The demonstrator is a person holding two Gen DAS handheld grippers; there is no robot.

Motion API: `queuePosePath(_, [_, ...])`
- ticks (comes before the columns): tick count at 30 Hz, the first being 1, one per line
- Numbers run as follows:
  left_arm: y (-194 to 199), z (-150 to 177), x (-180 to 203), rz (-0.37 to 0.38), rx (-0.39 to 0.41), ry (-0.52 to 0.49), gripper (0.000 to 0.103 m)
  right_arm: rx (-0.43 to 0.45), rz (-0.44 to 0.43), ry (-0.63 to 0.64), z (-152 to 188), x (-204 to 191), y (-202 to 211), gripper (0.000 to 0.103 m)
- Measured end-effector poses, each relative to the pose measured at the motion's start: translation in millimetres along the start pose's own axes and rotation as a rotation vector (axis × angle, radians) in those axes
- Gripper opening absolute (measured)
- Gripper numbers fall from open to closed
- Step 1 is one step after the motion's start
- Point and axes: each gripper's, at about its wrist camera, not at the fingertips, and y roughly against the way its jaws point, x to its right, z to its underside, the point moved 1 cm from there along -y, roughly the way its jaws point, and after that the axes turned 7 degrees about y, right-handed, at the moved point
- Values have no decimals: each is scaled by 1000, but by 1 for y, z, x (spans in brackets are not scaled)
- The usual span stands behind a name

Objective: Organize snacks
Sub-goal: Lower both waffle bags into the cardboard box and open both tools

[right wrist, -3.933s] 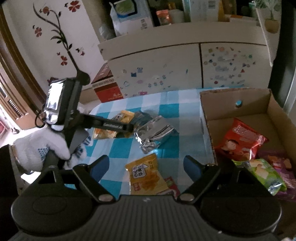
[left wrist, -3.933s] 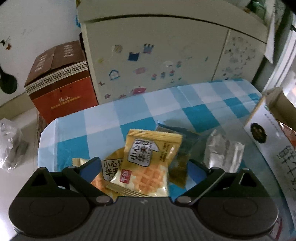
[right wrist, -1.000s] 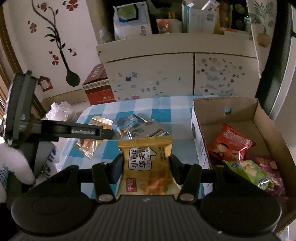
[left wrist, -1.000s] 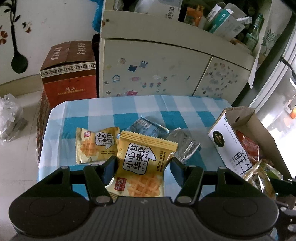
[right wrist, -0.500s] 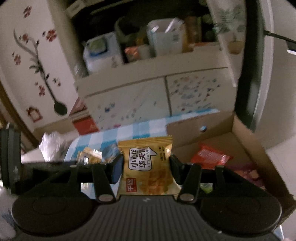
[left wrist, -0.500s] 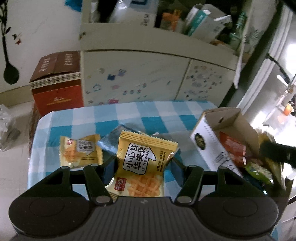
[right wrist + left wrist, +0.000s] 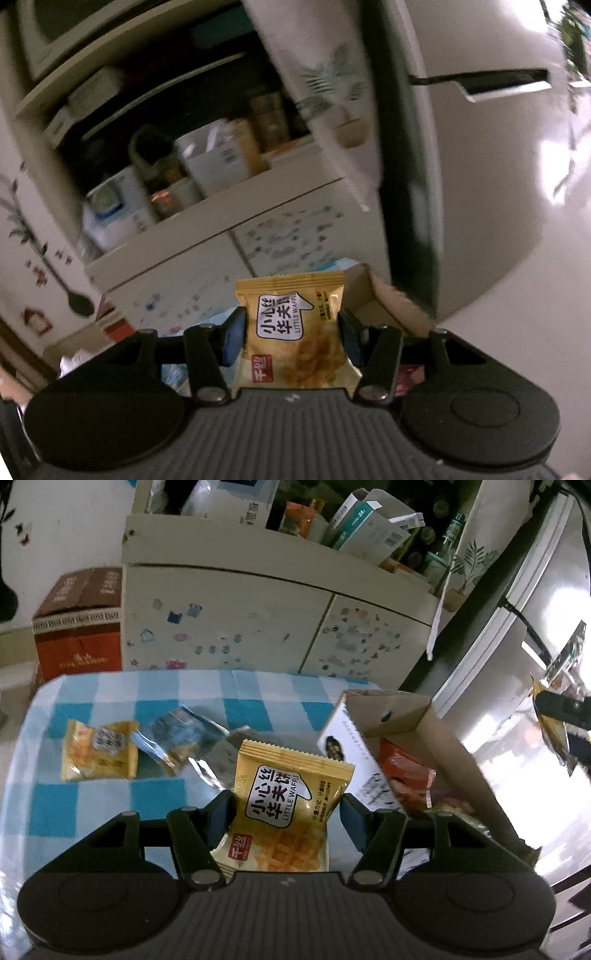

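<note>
Both grippers carried from checked table toward open brown cardboard box (image 7: 436, 723). I hold glossy yellow waffle packets: left gripper (image 7: 282, 812) clamps one (image 7: 288, 812), right gripper (image 7: 290, 334) another (image 7: 295, 332), side-pinched. Light, crinkly, slippery, crushable; grip mid-edges.

Your left gripper (image 7: 286, 812) and right gripper (image 7: 291, 334) look alike: each has a dark grey ribbed body nearest the camera, flanked by two round black housings. Black linkage bars run forward from silver pivot screws to blue pads (image 7: 221, 818) on the fingers. A small pale mark sits at the centre of each ribbed body's front edge.
</note>
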Motion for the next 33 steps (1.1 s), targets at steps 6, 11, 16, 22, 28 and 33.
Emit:
queuePosePath(6, [-8,2,29,50,-13,37,68,-6,37,-48,0,12,-1,54])
queuePosePath(11, [-18,-3,61,86,-17,24,68,3,44,-86,-3,20,2,54])
queuePosePath(16, [-31,-8,90,114,-14,11,68,9,65,-134,-5,31,3,54])
queuePosePath(22, [-49,-12,114,119,-24,-1,68,-1,72,-184,-6,38,-1,54])
queuePosePath(28, [-59,-16,128,118,-17,-4,87,-11,91,-236,-6,43,-5,59])
queuePosePath(33, [-53,-18,132,124,0,-24,96,9,96,-250,-6,46,-3,75])
